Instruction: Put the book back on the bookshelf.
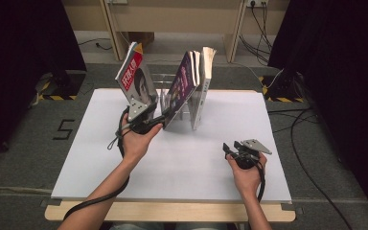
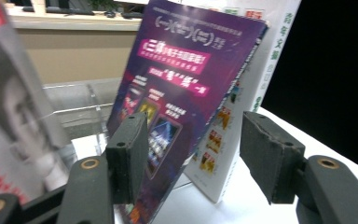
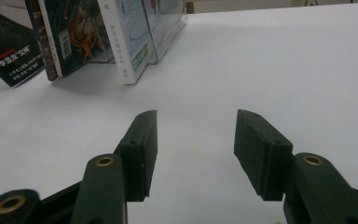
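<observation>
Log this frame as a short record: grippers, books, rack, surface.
left gripper: open, jaws on either side of the purple book's lower edge
right gripper: open, empty, over bare board, apart from the books
purple book: leaning in the row
red book: tilted, leftmost
white book: upright, at the right
clear rack: behind the books
white board: on the table

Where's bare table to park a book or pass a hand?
Free: the white sheet between the two hands, and its right half past the white book. Left strip beside the red book is bare too. Crowded: the clear rack, where the purple book leans by the left tongs.
</observation>
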A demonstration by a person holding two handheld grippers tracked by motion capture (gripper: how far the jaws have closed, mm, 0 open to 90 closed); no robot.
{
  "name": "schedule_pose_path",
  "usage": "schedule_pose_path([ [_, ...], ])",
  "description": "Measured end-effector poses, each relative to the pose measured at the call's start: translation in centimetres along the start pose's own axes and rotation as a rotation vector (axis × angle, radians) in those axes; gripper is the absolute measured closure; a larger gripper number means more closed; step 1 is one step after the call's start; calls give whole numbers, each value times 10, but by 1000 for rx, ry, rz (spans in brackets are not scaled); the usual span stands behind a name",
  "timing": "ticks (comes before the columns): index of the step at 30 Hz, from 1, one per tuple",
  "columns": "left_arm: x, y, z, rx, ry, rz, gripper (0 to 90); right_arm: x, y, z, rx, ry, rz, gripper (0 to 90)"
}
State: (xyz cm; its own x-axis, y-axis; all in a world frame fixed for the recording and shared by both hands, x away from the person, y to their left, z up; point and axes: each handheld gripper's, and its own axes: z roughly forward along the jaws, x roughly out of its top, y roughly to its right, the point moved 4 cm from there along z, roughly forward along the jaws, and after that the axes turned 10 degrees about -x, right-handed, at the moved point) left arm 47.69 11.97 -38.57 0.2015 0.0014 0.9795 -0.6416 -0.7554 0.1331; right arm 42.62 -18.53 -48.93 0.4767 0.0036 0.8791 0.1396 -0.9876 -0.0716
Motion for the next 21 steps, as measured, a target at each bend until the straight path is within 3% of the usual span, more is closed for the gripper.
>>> schedule_pose_path([
  [13, 4, 10, 50, 21, -65, 78, 425, 1, 0, -2, -1, 0, 19, 500],
  [21, 10, 16, 74, 34, -90, 119, 435, 1, 0, -1, 1, 2, 5, 500],
])
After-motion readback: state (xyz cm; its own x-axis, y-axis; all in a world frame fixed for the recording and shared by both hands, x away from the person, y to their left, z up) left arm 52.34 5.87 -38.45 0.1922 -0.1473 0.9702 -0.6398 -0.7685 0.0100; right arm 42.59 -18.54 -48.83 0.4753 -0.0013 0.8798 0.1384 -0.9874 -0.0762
